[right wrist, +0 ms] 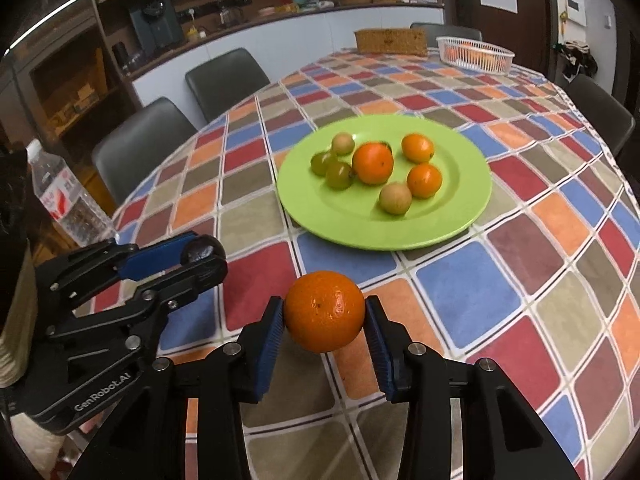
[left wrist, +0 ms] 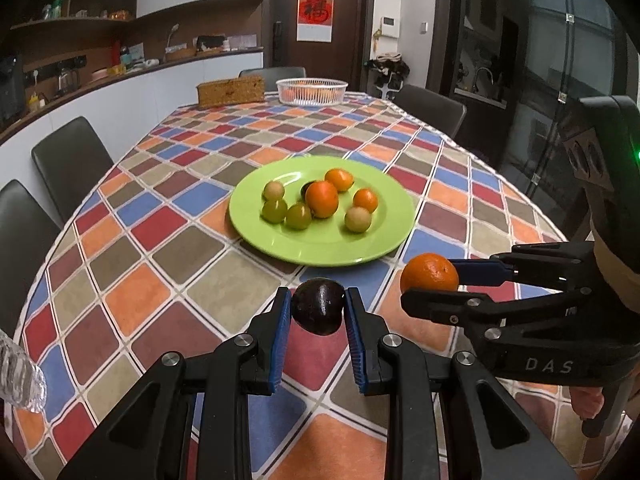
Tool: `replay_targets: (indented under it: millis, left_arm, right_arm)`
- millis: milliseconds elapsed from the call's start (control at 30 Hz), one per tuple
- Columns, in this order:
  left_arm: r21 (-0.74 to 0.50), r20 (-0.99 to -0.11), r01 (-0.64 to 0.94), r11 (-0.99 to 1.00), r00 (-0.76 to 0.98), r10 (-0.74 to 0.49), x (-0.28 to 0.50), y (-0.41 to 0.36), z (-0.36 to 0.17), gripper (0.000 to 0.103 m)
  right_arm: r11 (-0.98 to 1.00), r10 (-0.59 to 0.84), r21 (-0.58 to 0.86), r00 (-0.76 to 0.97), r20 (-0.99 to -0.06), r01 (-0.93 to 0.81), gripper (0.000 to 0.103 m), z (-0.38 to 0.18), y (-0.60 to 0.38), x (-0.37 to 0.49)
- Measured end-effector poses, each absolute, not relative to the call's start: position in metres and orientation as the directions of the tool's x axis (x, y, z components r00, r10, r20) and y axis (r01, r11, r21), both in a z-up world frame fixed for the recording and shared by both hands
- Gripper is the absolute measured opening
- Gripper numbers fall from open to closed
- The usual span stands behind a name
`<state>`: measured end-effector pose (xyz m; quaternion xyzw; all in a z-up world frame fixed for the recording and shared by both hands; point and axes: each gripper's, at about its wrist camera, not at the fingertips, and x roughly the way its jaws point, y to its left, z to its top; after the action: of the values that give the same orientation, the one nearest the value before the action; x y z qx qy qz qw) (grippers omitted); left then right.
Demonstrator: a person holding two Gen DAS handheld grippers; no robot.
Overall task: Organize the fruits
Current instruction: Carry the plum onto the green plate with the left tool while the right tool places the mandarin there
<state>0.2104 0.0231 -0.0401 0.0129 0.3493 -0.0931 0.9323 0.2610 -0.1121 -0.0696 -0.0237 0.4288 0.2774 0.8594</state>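
Two hand-held grippers over a table [left wrist: 168, 200] with a checked cloth, with the green plate [left wrist: 320, 244] as landmark. The left gripper [left wrist: 318, 312] is closed on a dark plum [left wrist: 318, 306], its blue pads pressing both sides, just short of the plate's near rim; in the right wrist view the plum [right wrist: 202, 252] is largely hidden by the fingers. The right gripper [right wrist: 325, 320] is clamped on an orange [right wrist: 325, 311], held beside the plum off the plate's near rim; in the left wrist view the orange [left wrist: 429, 272] is partly covered by the lower finger. On the plate lie three smaller oranges [right wrist: 373, 162], two green fruits [right wrist: 339, 175] and two pale brownish ones [right wrist: 395, 198], all slightly blurred; a dark object [left wrist: 307, 189] behind the largest orange is mostly hidden and cannot be identified. Beyond the plate, at the table's far end, stand a white basket [left wrist: 312, 90], whose orange contents are too small to tell, and a brown box [left wrist: 231, 90]. A water bottle [right wrist: 64, 200] left of the plate is cut off by the frame in the left wrist view; its red label is unreadable. Legible writing: "DAS" on the right gripper's body, "GenRobot.AI" on the left gripper's body. A red poster [left wrist: 316, 10] on the far door bears a character too blurred to read. Only fingertips of the person's hand [left wrist: 588, 402] show under the right gripper.
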Motion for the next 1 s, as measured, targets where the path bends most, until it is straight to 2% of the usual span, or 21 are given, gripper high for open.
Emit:
replay_targets:
  millis: [500, 1000]
  left_arm:
    - [-0.045, -0.608, 0.186, 0.982, 0.775, -0.175, 0.247, 0.022, -0.010, 0.027]
    - [-0.065, -0.614, 0.196, 0.978, 0.765, -0.194, 0.312, 0.029, -0.005, 0.027]
  right_arm:
    - [0.869, 0.445, 0.178, 0.572, -0.690, -0.461, 0.041, -0.030, -0.127, 0.290]
    - [0.885, 0.420, 0.155, 0.609, -0.672, -0.439, 0.041, -0.019, -0.122, 0.342]
